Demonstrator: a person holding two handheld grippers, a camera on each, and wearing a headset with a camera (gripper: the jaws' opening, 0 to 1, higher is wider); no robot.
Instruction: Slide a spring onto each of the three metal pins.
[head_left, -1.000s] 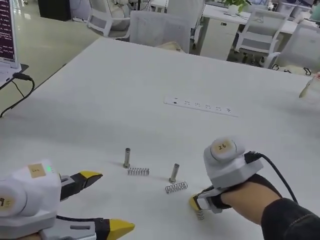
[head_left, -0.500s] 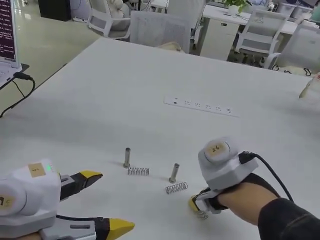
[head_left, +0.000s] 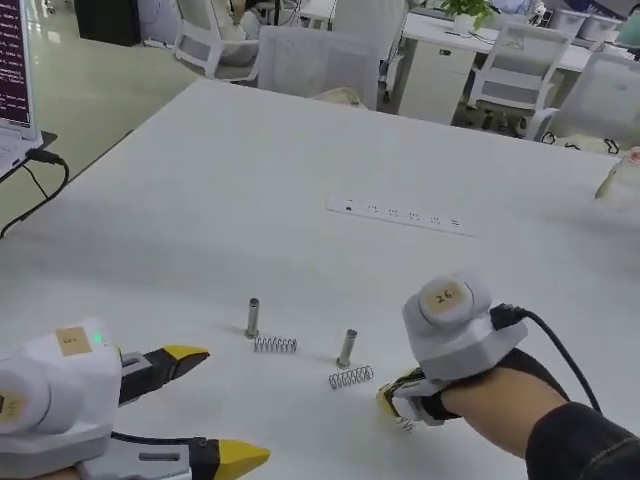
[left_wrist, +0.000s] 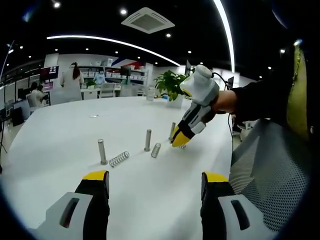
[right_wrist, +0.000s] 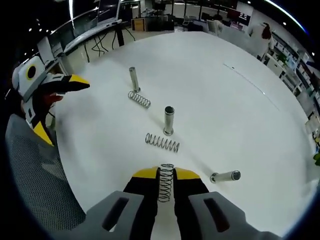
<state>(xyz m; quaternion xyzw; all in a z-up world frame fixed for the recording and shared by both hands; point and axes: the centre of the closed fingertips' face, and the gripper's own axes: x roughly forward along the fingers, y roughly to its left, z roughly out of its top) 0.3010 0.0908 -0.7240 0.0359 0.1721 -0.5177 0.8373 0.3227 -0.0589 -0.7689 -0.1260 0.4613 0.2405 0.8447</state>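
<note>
Pins: 3 counted. The left pin (head_left: 253, 317) and middle pin (head_left: 346, 348) are stood upright on the table (head_left: 300, 150). The third pin (right_wrist: 226, 176) is seen lying on its side in the right gripper view, just right of the right gripper (right_wrist: 166, 174). In the head view it is hidden behind that gripper.

Springs: 3 counted. The left spring (head_left: 275, 345) is laid flat just right of the left pin's base. The middle spring (head_left: 351, 377) is laid flat just near of the middle pin. The held spring (right_wrist: 166, 182) is pinched lengthwise between the right gripper's narrow jaws. In the head view it is mostly covered and hard to make out.

Left gripper (head_left: 215, 405): jaws spread wide, nothing held, placed near-left, well apart from the parts.

A power strip (head_left: 400, 215) is laid farther back. A laptop (head_left: 12, 70) is cut off at the left edge.
</note>
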